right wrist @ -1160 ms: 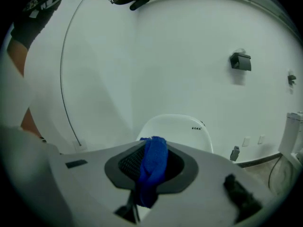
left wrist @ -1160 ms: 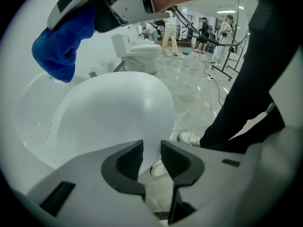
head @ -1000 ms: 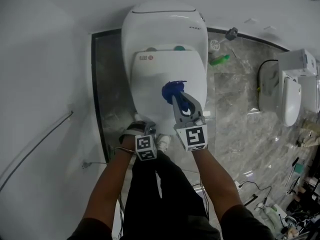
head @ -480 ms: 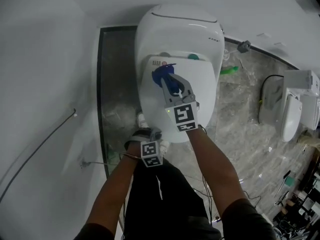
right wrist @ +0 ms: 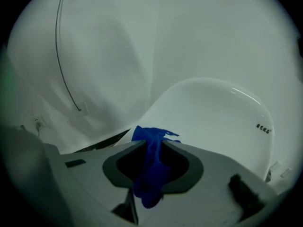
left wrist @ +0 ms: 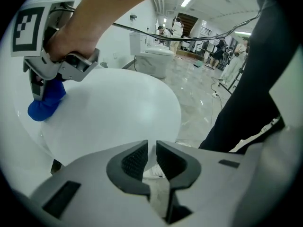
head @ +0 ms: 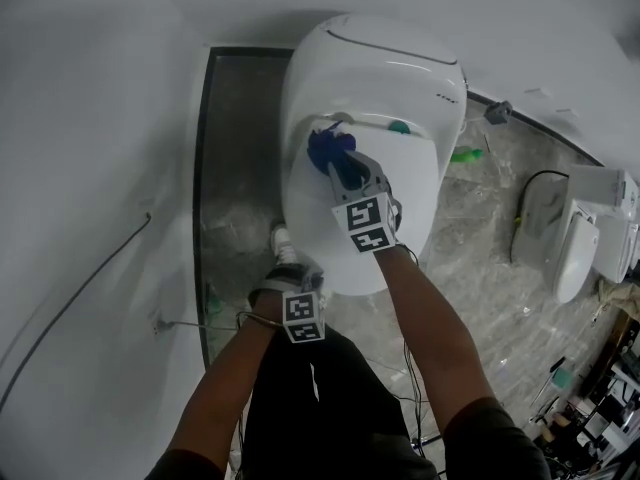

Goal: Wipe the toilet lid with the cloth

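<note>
Cloth (right wrist: 151, 174) (partly hidden by them) is clamped between right gripper (head: 342, 171) fingers on toilet lid (head: 410, 198); left gripper (left wrist: 151, 148) fingers, just narrowed, hold nothing.

Premises: a large open indoor hall used as a working or display space for sanitary ware, not a domestic bathroom. Evidence: a white toilet (head: 370, 78) stands free on a grey marble-pattern floor (head: 480, 268) against a plain white partition (head: 90, 148). A second toilet (head: 578, 230) stands near it on the right. The left gripper view likewise shows a toilet (left wrist: 154, 60) out on the open floor. A loose black cable (head: 519, 206) lies on the floor. Ceiling strip lights (left wrist: 187, 0) and standing persons (left wrist: 235, 60) show in the distance
</note>
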Motion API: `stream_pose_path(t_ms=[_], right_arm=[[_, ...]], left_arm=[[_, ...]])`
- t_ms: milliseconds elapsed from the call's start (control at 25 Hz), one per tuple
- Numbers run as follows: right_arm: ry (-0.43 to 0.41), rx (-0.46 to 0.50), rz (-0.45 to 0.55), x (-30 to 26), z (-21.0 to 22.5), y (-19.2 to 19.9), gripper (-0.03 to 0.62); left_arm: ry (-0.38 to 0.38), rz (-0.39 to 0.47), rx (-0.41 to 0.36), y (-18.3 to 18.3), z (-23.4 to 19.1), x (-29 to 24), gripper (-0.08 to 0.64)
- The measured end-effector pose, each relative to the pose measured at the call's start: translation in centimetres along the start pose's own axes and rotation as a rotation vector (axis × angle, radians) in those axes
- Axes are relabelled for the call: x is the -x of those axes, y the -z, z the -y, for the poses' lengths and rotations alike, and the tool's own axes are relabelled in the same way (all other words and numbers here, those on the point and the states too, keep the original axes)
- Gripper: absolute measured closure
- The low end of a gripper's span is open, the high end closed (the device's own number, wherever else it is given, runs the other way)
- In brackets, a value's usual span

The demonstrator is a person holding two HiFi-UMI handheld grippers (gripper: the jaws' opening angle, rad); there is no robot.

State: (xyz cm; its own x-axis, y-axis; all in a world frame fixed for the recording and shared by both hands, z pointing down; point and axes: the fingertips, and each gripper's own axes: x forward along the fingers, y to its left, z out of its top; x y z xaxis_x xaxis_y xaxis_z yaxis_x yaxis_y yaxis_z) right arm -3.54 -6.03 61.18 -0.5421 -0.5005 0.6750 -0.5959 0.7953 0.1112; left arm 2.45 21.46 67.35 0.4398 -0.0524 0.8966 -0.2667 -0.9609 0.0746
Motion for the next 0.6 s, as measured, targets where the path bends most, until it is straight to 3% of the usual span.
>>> stream_pose_path(t_ms=[160, 280, 360, 480, 600], right_arm=[[-0.011, -0.003, -0.06, 0.5, 0.0, 1.6, 0.468], [-0.012, -0.019, -0.103, 0.4, 0.3, 2.3, 0.485], [-0.01, -0.034, -0.14, 0.0, 0.4, 2.6, 0.517], [-0.008, -0.063, -0.182, -0.6, 0.5, 2.9, 0.535], [-0.017, -0.078, -0.194, -1.2, 0.4, 2.5, 0.538]], left_arm=[[-0.002, -0.007, -0.004, 0.1, -0.2, 0.0, 0.499], [-0.002, -0.013, 0.01, -0.1, -0.1, 0.0, 0.499], [0.015, -0.011, 0.06, 0.1, 0.0, -0.1, 0.498], [0.061, 0.061, 0.242, -0.1, -0.3, 0.7, 0.498], [0.033, 0.258, 0.535, -1.2, -3.3, 3.9, 0.499]])
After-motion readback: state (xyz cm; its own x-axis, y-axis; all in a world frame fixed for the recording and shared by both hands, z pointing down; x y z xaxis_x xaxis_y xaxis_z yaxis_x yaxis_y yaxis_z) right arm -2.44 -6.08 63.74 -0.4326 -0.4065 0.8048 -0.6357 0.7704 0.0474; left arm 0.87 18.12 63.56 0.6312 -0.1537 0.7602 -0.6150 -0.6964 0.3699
